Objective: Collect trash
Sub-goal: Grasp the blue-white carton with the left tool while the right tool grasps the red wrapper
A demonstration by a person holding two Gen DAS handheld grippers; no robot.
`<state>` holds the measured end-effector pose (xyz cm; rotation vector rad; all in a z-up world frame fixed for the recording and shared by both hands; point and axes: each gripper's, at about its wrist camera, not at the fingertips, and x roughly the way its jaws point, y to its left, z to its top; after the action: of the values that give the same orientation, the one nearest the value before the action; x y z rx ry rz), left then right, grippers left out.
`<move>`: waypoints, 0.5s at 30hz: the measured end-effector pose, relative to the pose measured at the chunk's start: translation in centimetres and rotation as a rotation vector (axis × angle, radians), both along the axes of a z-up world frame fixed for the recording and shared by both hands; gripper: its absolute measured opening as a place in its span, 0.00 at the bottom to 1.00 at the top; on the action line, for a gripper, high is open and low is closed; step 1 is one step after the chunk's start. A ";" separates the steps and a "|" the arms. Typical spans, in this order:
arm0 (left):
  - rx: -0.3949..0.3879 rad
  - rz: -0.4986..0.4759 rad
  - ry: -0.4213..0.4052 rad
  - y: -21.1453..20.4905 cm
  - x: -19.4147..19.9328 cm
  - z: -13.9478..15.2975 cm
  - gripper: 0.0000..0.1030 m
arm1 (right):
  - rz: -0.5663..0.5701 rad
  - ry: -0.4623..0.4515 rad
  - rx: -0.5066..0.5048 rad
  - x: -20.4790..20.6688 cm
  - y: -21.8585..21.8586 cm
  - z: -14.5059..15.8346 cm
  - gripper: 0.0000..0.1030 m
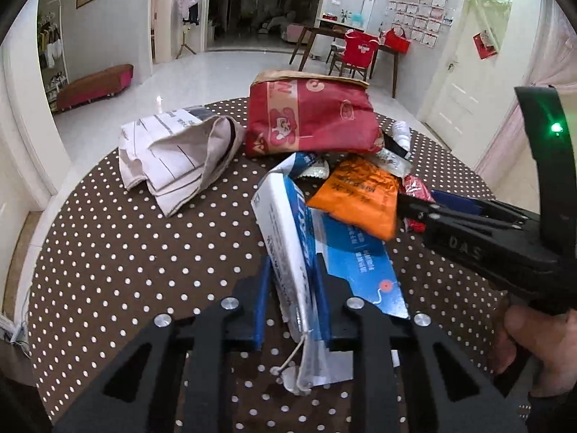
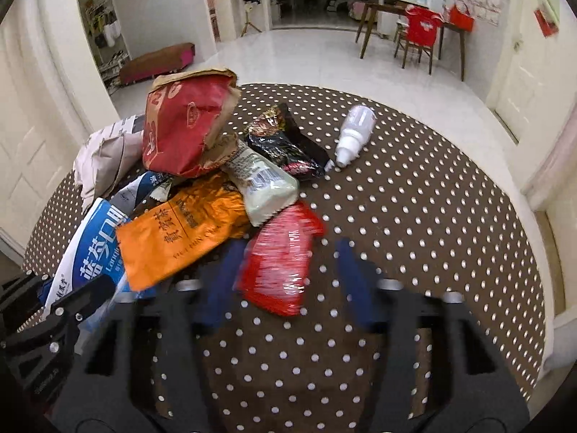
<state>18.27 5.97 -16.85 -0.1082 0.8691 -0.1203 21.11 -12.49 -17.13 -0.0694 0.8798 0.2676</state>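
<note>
Trash: crinkled wrappers [image 2: 176, 231] on dotted tablecloth [image 2: 414, 216] | left gripper [image 1: 294, 281] fingers clamp blue-white packet [image 1: 288, 238] | right gripper [image 2: 288, 281] fingers apart around glossy red wrapper [image 2: 285, 259]

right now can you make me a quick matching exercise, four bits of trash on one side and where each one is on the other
Things:
1. blue and white packet
2. red wrapper
3. white bottle
4. red paper bag

Places:
A. lying apart from the pile on the dotted cloth
B. clamped in the left gripper
C. at the back of the pile
D. between the open fingers of the right gripper

Pairs: 1-B, 2-D, 3-A, 4-C
</note>
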 end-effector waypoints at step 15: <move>-0.018 -0.022 -0.050 -2.7 -4.7 1.2 0.19 | -0.006 -0.031 0.191 -5.4 -6.8 2.6 0.27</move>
<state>13.53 3.23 -15.63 -0.1121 0.8197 -0.1507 15.71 -19.28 -14.52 0.1057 0.8200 0.3429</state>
